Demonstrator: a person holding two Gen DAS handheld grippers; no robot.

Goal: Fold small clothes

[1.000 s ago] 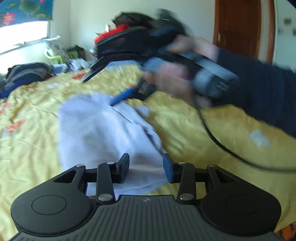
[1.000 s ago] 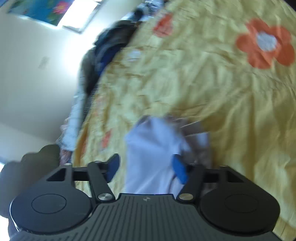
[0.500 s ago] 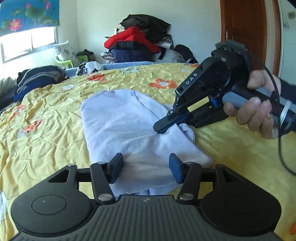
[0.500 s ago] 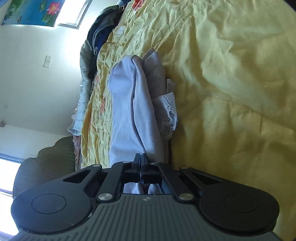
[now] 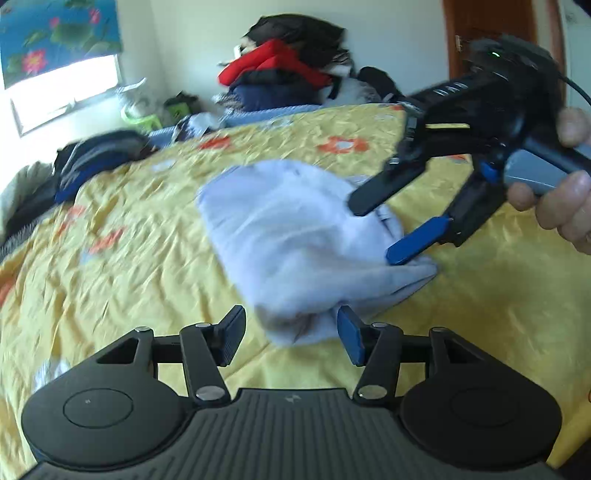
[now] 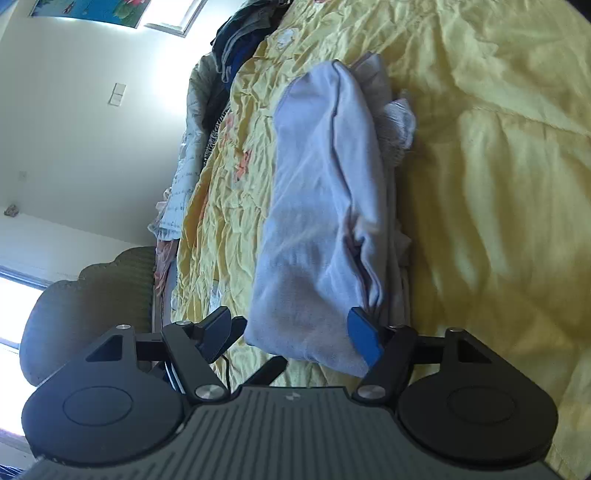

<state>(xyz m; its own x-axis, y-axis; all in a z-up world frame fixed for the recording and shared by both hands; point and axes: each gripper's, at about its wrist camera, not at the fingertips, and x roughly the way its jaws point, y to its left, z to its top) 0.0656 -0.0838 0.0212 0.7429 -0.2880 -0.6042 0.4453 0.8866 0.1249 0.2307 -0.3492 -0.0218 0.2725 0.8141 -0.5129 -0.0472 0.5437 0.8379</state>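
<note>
**Pale garment folded up on the yellow bedspread, both grippers loose**

So the biggest thing in either view is the yellow bedspread (image 5: 129, 266), crinkled, orange flowers on it, filling most of both frames. In the left wrist view the far edge is blurry, so the dark pile of clothes (image 5: 291, 62) with something red in it at the top centre is hard to read item by item. Another dark heap (image 5: 92, 162) sits at the left edge, smeared too. A brown door (image 5: 491, 33) is cut off at the upper right.

The task's thing, the light lavender garment (image 5: 295, 236), lies bunched in the middle of the frame on the bedspread, its near end just beyond the left gripper (image 5: 291, 339). That gripper's jaws stand apart with nothing pinched; the near end of the cloth shows between the tips, but I can't tell if a pad touches it.

The right gripper (image 5: 402, 225) comes in from the right of the frame, held by a hand (image 5: 565, 195) that is cut off at the edge. Its jaws are opening, spread over the garment's right edge, blue pad (image 5: 417, 240) low against the cloth.

In the right wrist view the garment (image 6: 317, 206) runs up the centre as a long folded strip, with a bit of lacy white fabric (image 6: 400, 122) poking out at its right side. What it belongs to is hidden.
</note>
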